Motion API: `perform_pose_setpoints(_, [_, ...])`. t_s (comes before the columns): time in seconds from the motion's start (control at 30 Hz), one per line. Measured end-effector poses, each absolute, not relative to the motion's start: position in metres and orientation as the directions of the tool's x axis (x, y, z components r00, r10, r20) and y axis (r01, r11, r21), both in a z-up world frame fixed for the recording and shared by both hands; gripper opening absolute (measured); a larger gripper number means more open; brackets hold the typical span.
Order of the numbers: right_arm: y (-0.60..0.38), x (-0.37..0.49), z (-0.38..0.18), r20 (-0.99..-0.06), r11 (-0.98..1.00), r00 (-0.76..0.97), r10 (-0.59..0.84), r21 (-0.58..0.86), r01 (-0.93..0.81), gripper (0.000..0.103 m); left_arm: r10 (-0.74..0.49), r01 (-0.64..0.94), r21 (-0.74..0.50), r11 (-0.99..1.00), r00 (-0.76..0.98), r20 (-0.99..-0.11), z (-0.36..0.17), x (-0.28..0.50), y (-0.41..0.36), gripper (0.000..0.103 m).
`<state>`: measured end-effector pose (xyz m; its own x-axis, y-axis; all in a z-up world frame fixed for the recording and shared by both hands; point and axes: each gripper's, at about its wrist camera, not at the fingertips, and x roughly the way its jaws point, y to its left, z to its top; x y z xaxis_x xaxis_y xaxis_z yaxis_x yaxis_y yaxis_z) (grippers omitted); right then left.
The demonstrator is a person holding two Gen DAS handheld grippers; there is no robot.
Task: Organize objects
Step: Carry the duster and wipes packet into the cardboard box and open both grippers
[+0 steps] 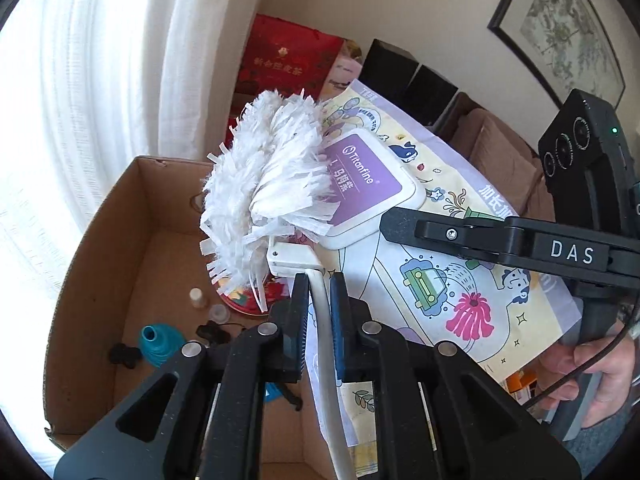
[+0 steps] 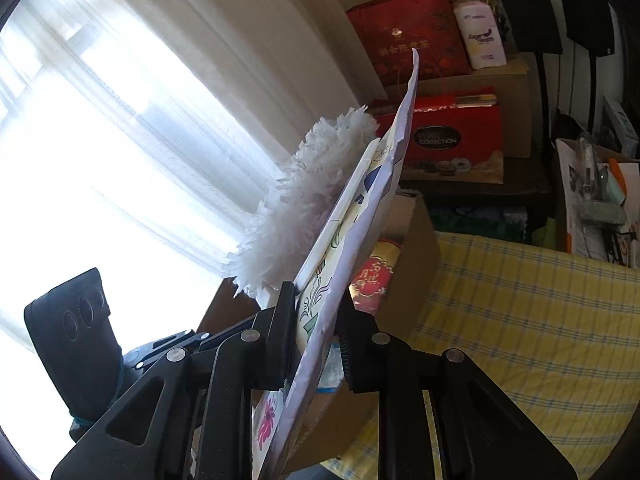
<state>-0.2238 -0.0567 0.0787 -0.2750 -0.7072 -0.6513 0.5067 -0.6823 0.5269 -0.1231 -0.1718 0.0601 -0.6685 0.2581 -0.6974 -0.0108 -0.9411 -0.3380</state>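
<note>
My left gripper (image 1: 319, 292) is shut on the white handle (image 1: 326, 344) of a fluffy white duster (image 1: 264, 184). The duster head rests against a flat printed pack (image 1: 440, 280) with a purple-labelled white lid (image 1: 364, 184). My right gripper (image 2: 318, 304) is shut on the edge of that pack (image 2: 376, 184), which stands on edge between its fingers. The duster (image 2: 296, 208) bulges out on the pack's left side. Both are held up over an open cardboard box (image 1: 120, 216). One right finger (image 1: 404, 222) lies across the pack in the left wrist view.
Inside the box lie a teal funnel-shaped thing (image 1: 160, 344), a small bottle (image 1: 197, 298), black pieces and a red round tin (image 1: 244, 302). Red gift boxes (image 2: 440, 136) are stacked behind. A yellow checked cloth (image 2: 520, 300) spreads to the right, and a bright curtain (image 2: 120, 80) hangs on the left.
</note>
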Motion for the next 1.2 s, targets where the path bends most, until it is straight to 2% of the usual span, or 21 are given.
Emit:
perform_pose_setpoints(0.37, [-0.116,-0.221,0.035,-0.661,-0.661,-0.203,-0.722,0.573,0.484,0.019,0.2,0.044,-0.293,-0.955,-0.635,-0.746,0.03,-0.119,-0.22,0.009])
perform_pose_setpoints(0.67, [-0.134,-0.195,-0.005,-0.697,-0.674,-0.16,-0.699,0.567,0.474,0.019,0.133,0.019,-0.175,-0.984,-0.573,-0.809,0.002,-0.103,-0.218,0.009])
perform_pose_setpoints(0.8, [-0.146,-0.18,-0.028,-0.76,-0.704,-0.128,-0.637,0.506,0.498,0.02,0.126,0.04,-0.172,-0.984,-0.528,-0.84,-0.022,-0.1,-0.225,0.01])
perform_pose_setpoints(0.9, [-0.152,-0.172,-0.027,-0.801,-0.732,-0.165,-0.576,0.415,0.54,0.021,0.126,0.055,-0.182,-0.982,-0.529,-0.839,-0.029,-0.094,-0.23,0.012])
perform_pose_setpoints(0.97, [-0.152,-0.17,-0.022,-0.811,-0.742,-0.188,-0.554,0.378,0.554,0.025,0.136,0.072,-0.206,-0.976,-0.535,-0.834,-0.025,-0.092,-0.231,0.02])
perform_pose_setpoints(1.03, [-0.15,-0.167,-0.009,-0.819,-0.757,-0.243,-0.519,0.309,0.576,0.035,0.128,0.088,-0.21,-0.974,-0.553,-0.823,-0.018,-0.091,-0.232,0.045])
perform_pose_setpoints(1.07, [-0.148,-0.165,-0.004,-0.819,-0.762,-0.268,-0.507,0.28,0.584,0.038,0.119,0.094,-0.208,-0.974,-0.567,-0.815,-0.013,-0.091,-0.232,0.049])
perform_pose_setpoints(1.1, [-0.143,-0.162,0.004,-0.813,-0.765,-0.301,-0.499,0.249,0.594,0.048,0.113,0.097,-0.206,-0.974,-0.578,-0.808,-0.009,-0.091,-0.233,0.056])
perform_pose_setpoints(1.2, [-0.132,-0.157,0.021,-0.792,-0.776,-0.374,-0.482,0.187,0.603,0.063,0.098,0.102,-0.202,-0.974,-0.613,-0.784,0.006,-0.086,-0.234,0.071])
